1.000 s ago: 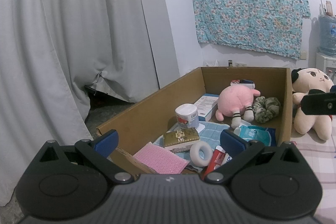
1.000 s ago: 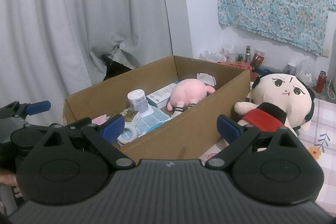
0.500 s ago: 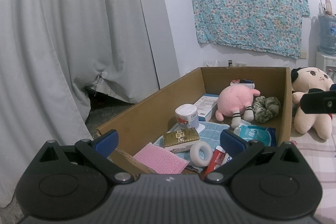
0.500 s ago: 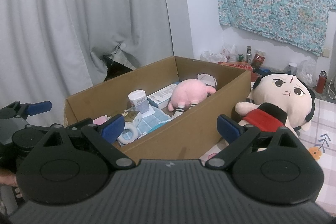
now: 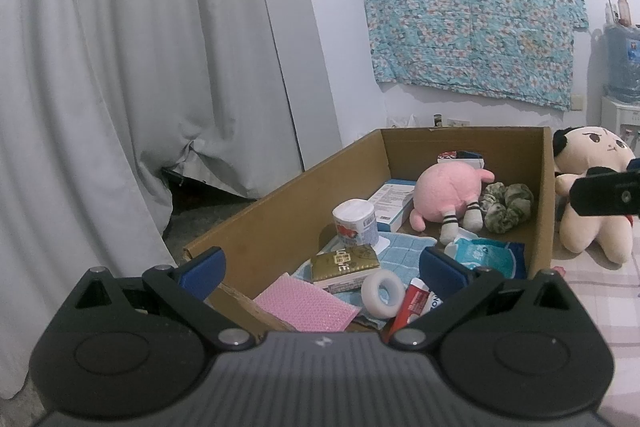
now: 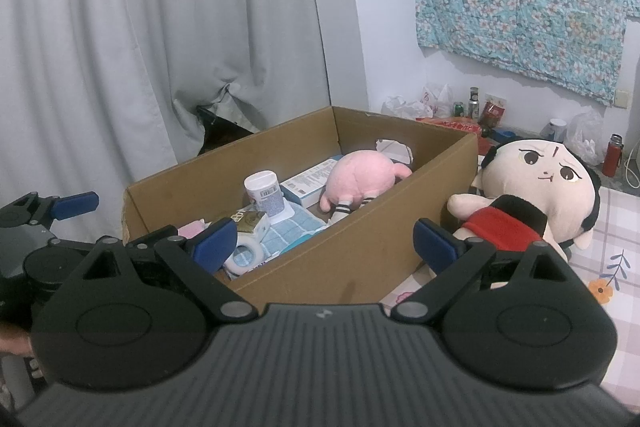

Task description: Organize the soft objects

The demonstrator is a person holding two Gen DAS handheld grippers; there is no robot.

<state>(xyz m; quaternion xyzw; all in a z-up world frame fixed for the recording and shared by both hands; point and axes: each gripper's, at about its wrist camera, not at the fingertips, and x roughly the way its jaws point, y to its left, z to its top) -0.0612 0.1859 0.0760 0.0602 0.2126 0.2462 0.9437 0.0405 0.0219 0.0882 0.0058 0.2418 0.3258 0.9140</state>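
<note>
Pink plush lies inside cardboard box, far half, head toward the back wall, striped legs toward the camera. Green scrunchie just beside it, against the right wall. Near end of box: toilet roll, gold packet, tape ring, pink bubble wrap, blue cloth. Big-headed doll sits outside, touching the box's right side. Left gripper fingers spread wide, empty, over box's near end. Right gripper likewise apart, empty, near the box's right wall.
</note>
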